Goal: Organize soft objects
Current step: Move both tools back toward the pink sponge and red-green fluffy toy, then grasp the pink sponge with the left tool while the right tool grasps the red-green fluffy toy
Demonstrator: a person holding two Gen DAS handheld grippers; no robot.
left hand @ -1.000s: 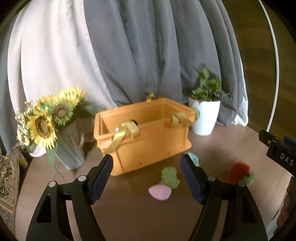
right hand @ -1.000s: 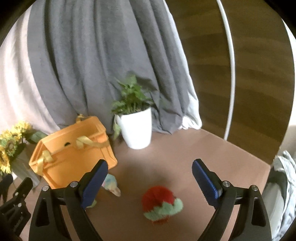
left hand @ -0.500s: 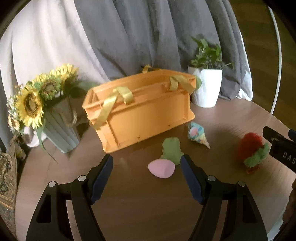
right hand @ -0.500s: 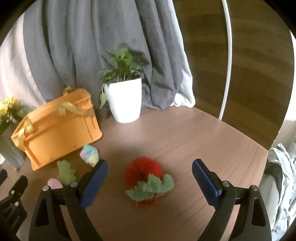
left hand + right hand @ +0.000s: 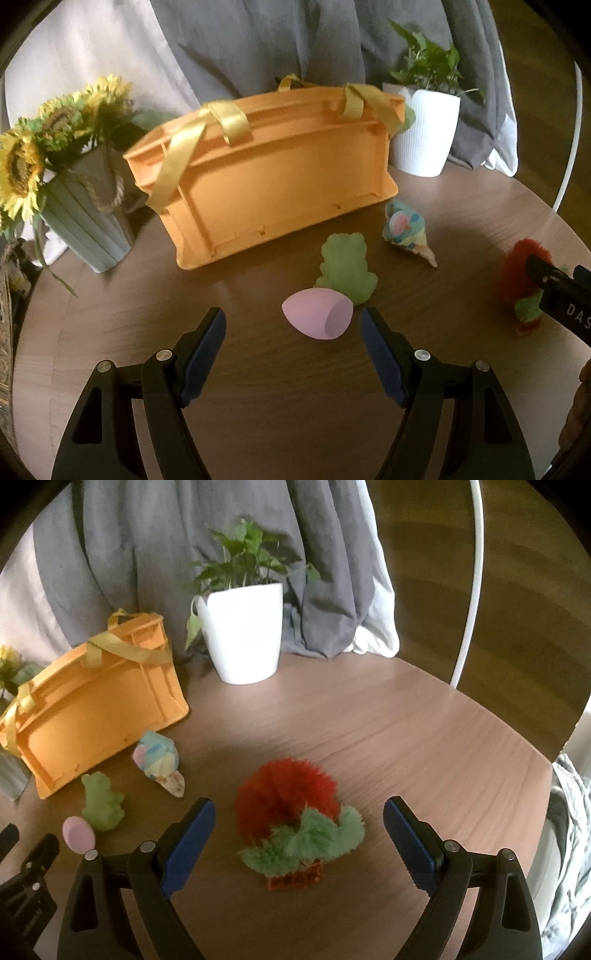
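left gripper (image 5: 293,326): I see the jaws apart, nothing between the pads. It hangs over the table, pointed down at the pink sponge.
right gripper (image 5: 299,814): jaws wide apart, nothing gripped. The red pom-pom sits on the table in the gap between the fingers, clear of both pads (as far as I can judge from this angle).
pink sponge (image 5: 318,318): egg-shaped, lying on its side on the table, just ahead of the left fingertips and a bit toward the right finger. Touching or nearly touching the green frog behind it.
green frog (image 5: 346,268): soft toy, on the table between the sponge and the basket.
pastel cone (image 5: 405,229): multicoloured soft toy on its side, near the basket's right front corner, tip pointing away from the basket.
red pom-pom (image 5: 286,794): fluffy red ball with a green fringe and a small orange base, well apart from the other three toys. In the left view the right gripper partly hides it.
basket (image 5: 273,177): orange crate with yellow ribbon handles. I can't see its inside from either camera. All four toys are outside it, on the table.
table (image 5: 388,731): round, wood-grain.
sunflowers (image 5: 33,155): in a grey-green pot, left of the basket.
plant (image 5: 243,627): white pot, right of the basket, in front of a grey curtain.
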